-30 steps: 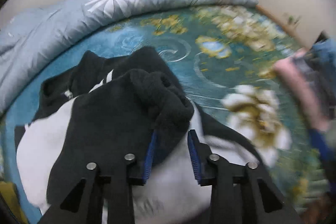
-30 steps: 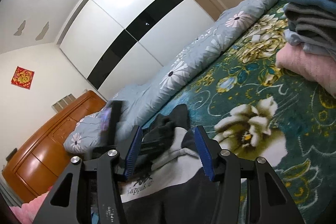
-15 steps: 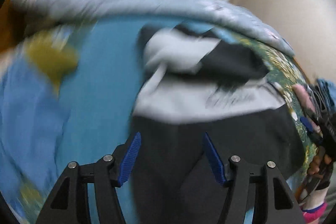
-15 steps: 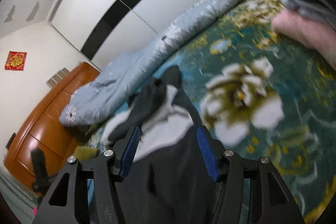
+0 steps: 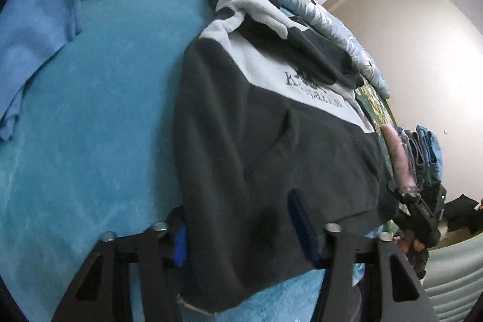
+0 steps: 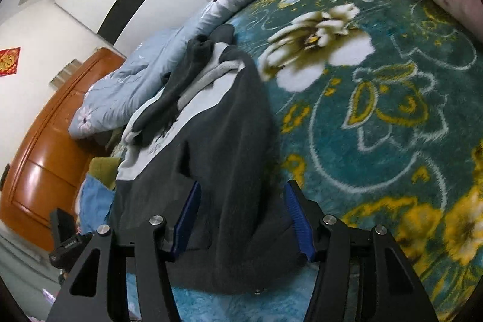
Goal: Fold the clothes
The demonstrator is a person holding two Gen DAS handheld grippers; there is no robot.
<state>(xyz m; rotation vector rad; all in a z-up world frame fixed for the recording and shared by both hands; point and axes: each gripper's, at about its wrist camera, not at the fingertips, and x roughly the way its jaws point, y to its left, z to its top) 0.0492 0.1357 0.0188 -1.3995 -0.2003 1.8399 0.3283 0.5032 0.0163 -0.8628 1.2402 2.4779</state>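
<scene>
Now both grippers, left gripper (image 5: 241,231) and right gripper (image 6: 241,219), straddle the sweatshirt (image 5: 271,141) hem, fingers closing, its length running away across the bed (image 6: 392,110).

We see dark embroidered lettering on the white chest panel of the dark grey and white fleece sweatshirt (image 5: 302,74), partly covered by a folded sleeve; it seems to begin with "K" and end in "a", but we cannot read the whole word.
</scene>
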